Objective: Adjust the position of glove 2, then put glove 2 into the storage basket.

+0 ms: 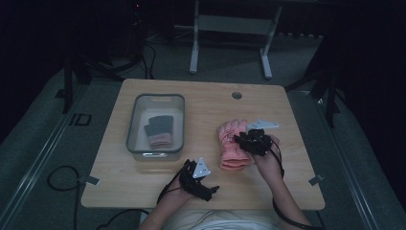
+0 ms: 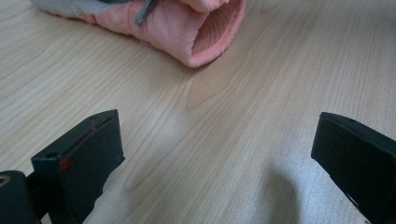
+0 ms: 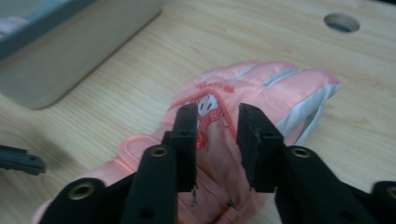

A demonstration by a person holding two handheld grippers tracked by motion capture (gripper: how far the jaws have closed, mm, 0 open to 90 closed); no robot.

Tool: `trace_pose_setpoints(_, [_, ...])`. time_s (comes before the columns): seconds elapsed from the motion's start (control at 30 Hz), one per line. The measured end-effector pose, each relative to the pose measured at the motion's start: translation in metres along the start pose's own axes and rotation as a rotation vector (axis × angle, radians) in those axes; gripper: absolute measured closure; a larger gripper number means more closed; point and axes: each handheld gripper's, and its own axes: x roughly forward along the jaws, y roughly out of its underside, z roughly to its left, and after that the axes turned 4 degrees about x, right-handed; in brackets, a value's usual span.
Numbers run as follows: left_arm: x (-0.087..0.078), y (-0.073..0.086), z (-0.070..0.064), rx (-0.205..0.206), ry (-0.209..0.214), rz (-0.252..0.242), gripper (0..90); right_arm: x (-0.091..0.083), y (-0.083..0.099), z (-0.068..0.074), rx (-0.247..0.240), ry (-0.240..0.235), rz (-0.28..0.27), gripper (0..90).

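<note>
A pink padded glove [image 1: 233, 143] lies flat on the wooden table [image 1: 201, 105], cuff toward the person, right of centre. My right gripper [image 1: 249, 140] rests on top of it. In the right gripper view its jaws stand close together with a fold of the glove [image 3: 261, 84] pinched between them, so the right gripper [image 3: 217, 119] is shut on it. My left gripper [image 1: 210, 191] sits low near the table's front edge, left of the glove's cuff [image 2: 205, 37]. The left gripper [image 2: 215, 135] is open wide over bare wood, with nothing between its jaws.
A grey plastic bin [image 1: 155, 97] stands on the left half of the table, with a grey and pink glove [image 1: 159, 132] lying inside. A round cable hole [image 1: 236, 95] sits near the table's far edge. Cables trail on the floor around the table.
</note>
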Motion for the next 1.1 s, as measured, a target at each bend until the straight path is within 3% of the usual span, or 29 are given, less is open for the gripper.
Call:
trace_pose_setpoints(0.1, [-0.001,-0.001,-0.001,0.005,0.01,-0.032,1.6,-0.011,-0.005,-0.003,-0.011,-0.017,-0.018,59.2])
trace_pose_setpoints(0.2, [-0.004,-0.004,-0.001,0.028,0.003,-0.031,3.9,-0.021,-0.007,-0.008,-0.013,-0.035,-0.035,55.9])
trace_pose_setpoints(0.33, [-0.01,-0.009,-0.001,0.043,-0.014,-0.05,3.9,-0.031,-0.007,-0.016,-0.015,-0.021,-0.043,55.3])
trace_pose_setpoints(0.37, [-0.013,-0.013,0.0,0.044,-0.017,-0.057,3.9,-0.036,-0.006,-0.023,-0.011,-0.008,-0.045,55.9])
trace_pose_setpoints(0.43, [-0.019,-0.021,0.004,0.031,-0.039,-0.078,4.1,-0.038,-0.006,-0.029,-0.006,-0.004,-0.047,56.6])
trace_pose_setpoints(0.53, [-0.022,-0.027,0.008,0.005,-0.027,-0.093,4.6,-0.041,-0.005,-0.033,-0.001,0.001,-0.052,57.2])
trace_pose_setpoints(0.67, [-0.025,-0.043,0.015,-0.028,-0.005,-0.064,4.5,-0.045,-0.005,-0.038,-0.001,0.003,-0.057,58.9])
trace_pose_setpoints(0.7, [-0.025,-0.053,0.021,-0.045,0.023,-0.069,4.6,-0.047,-0.007,-0.04,-0.011,0.007,-0.059,60.0])
trace_pose_setpoints(0.83, [-0.022,-0.069,0.031,-0.06,0.023,-0.09,4.7,-0.047,-0.01,-0.044,-0.019,0.011,-0.057,62.5])
trace_pose_setpoints(1.0, [-0.003,-0.097,0.06,-0.108,-0.005,-0.12,5.2,-0.042,-0.009,-0.043,-0.016,-0.008,-0.046,68.7])
trace_pose_setpoints(1.1, [0.007,-0.111,0.071,-0.092,-0.018,-0.108,5.2,-0.038,-0.011,-0.04,-0.022,-0.013,-0.044,68.8])
